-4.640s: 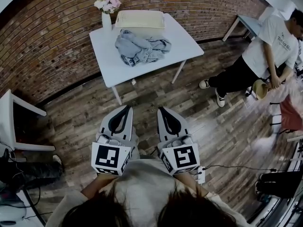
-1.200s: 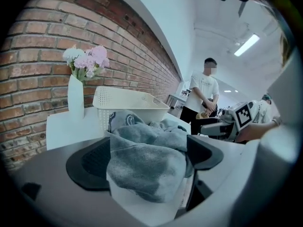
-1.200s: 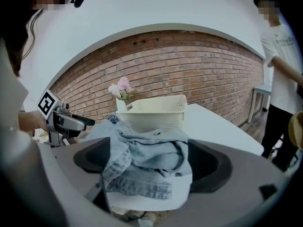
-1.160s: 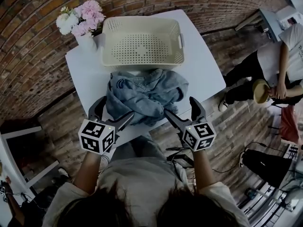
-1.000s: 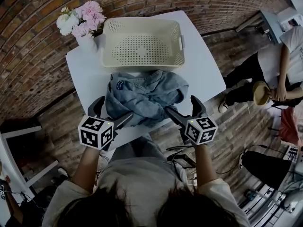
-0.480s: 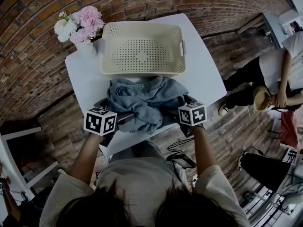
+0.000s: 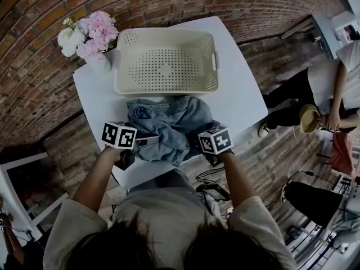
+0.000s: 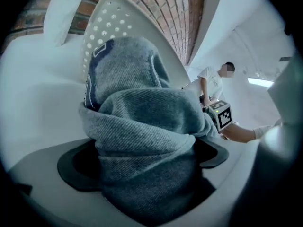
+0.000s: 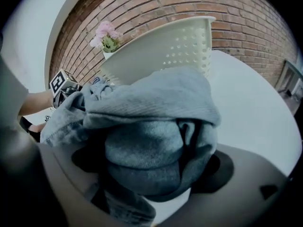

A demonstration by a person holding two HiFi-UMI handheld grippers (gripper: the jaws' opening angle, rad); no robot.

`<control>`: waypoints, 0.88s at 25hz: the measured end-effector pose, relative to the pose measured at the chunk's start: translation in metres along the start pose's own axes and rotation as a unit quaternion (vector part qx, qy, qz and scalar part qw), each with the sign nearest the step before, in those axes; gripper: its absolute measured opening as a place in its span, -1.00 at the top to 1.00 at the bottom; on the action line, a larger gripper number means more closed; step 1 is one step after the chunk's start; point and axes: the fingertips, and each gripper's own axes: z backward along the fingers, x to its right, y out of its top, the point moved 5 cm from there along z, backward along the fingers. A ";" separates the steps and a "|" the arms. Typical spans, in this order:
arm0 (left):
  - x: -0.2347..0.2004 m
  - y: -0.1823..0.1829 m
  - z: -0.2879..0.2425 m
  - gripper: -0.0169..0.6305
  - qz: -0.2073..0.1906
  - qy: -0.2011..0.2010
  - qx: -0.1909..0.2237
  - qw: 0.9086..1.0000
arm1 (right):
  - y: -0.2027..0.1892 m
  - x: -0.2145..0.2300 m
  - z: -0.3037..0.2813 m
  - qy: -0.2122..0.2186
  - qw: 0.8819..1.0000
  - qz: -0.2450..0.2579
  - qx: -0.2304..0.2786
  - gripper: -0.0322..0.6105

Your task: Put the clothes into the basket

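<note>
Head view showed that within the last second we had pushed both claws into the crumpled blue-grey denim clothes (image 7: 169,120), which lay between them. The clothes were still outside the cream perforated plastic basket (image 7: 166,32) beyond the claws. The left claw (image 8: 142,162) stood spread around the cloth, and the right claw (image 9: 154,164) was closing on it, so lifting seemed near.

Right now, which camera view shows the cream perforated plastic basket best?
The head view: it looks down into the whole cream perforated plastic basket. The left gripper view shows a strip of wall behind the grey-blue clothes; the right gripper view shows one outer side above them.
</note>
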 end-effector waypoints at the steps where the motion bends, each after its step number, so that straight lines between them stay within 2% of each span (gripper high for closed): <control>1: 0.000 0.000 -0.002 -0.86 0.004 -0.002 0.003 1.000 | 0.001 -0.002 -0.001 0.003 1.000 0.003 0.003 -0.72; 9: 0.004 0.001 -0.008 -0.85 0.005 -0.016 0.034 0.999 | 0.006 -0.020 -0.007 0.034 0.999 0.006 0.013 -0.37; 15: 0.016 0.004 -0.015 -0.75 -0.010 -0.050 0.054 0.997 | 0.008 -0.030 -0.007 0.052 0.998 0.010 0.030 -0.23; 22: 0.034 0.003 -0.011 -0.67 -0.040 -0.055 0.086 0.994 | 0.007 -0.044 0.005 0.043 0.997 0.009 0.065 -0.04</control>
